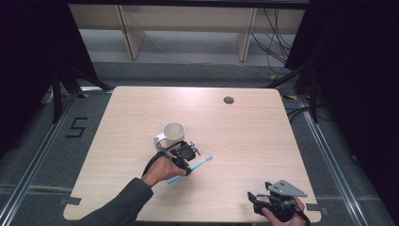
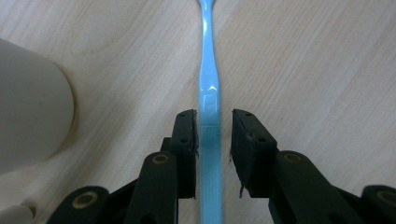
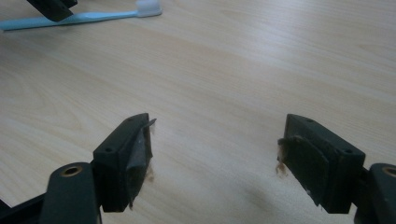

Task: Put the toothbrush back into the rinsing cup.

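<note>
Right gripper (image 1: 258,200): nearest the person, at the table's front right edge, held low over bare wood. In the right gripper view its jaws stand wide apart with nothing between them, so it is idle.

Table (image 1: 244,141): pale wood, with a small round hole near the far edge.

Left gripper (image 2: 214,135): near the middle of the table, lowered over the toothbrush. Its jaws straddle the handle, one on each side; the left pad looks to be against the plastic, while a thin gap shows at the right pad. Narrowed but not yet clamped, by my reading.

Toothbrush (image 2: 208,79): light blue, lying flat on the wood and running straight away from the left gripper, white bristle head at the far end (image 3: 148,8).

Mug (image 1: 173,133): white, upright, open end up, just beyond and to the left of the left gripper, close beside the toothbrush but not touching it.

Step in hand: most likely closing on the toothbrush handle for a pickup.

Next move calls for: shutting the jaws squarely on the handle, then lifting straight up; the mug is the probable place to put it, head end up.
</note>
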Demonstrator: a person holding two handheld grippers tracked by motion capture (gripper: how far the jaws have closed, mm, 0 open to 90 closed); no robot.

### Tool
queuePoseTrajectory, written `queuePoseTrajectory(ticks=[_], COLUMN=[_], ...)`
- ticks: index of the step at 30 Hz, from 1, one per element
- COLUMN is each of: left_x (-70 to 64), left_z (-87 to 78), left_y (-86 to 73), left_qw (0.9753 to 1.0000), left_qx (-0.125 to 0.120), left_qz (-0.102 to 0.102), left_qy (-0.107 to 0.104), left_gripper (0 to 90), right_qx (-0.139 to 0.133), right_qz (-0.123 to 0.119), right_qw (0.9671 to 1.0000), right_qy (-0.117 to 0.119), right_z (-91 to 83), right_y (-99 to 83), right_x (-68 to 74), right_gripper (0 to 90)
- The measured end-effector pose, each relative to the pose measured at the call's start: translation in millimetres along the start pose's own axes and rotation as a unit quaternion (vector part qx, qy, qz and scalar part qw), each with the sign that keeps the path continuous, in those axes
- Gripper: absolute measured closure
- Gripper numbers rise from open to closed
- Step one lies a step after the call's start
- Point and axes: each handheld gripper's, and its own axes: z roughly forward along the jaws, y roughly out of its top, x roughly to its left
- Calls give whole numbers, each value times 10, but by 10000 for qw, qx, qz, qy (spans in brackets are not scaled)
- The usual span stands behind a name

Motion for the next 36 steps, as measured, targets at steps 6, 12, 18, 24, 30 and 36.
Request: queuePoseTrajectory(ticks=[6,12,18,24,30,36], left_x=[9,34,46,53,80,84], left_z=[26,54,96,101,117,134], left_y=[64,97,121,166,215,277], left_qw=[9997,9991,9985,9971,9957,9936], left_qx=[223,401,526,735,888,1103], left_qz=[80,94,41,88,48,19], left_qy=[-60,-75,-140,-198,-260,-224], left_gripper=[699,720,744,770,775,773], right_qx=[-56,-60,-43,-27,-14,-68], right_qz=[-119,-82,-61,-38,-22,-132], right_qw=[9999,9999,10000,10000,10000,9999], right_qy=[-12,-17,7,46,58,26], right_z=[6,4,6,10,9,10], right_y=[3,4,6,3,3,5], right_x=[-19,-21,-18,-16,-12,-19], right_gripper=[253,253,253,253,253,253])
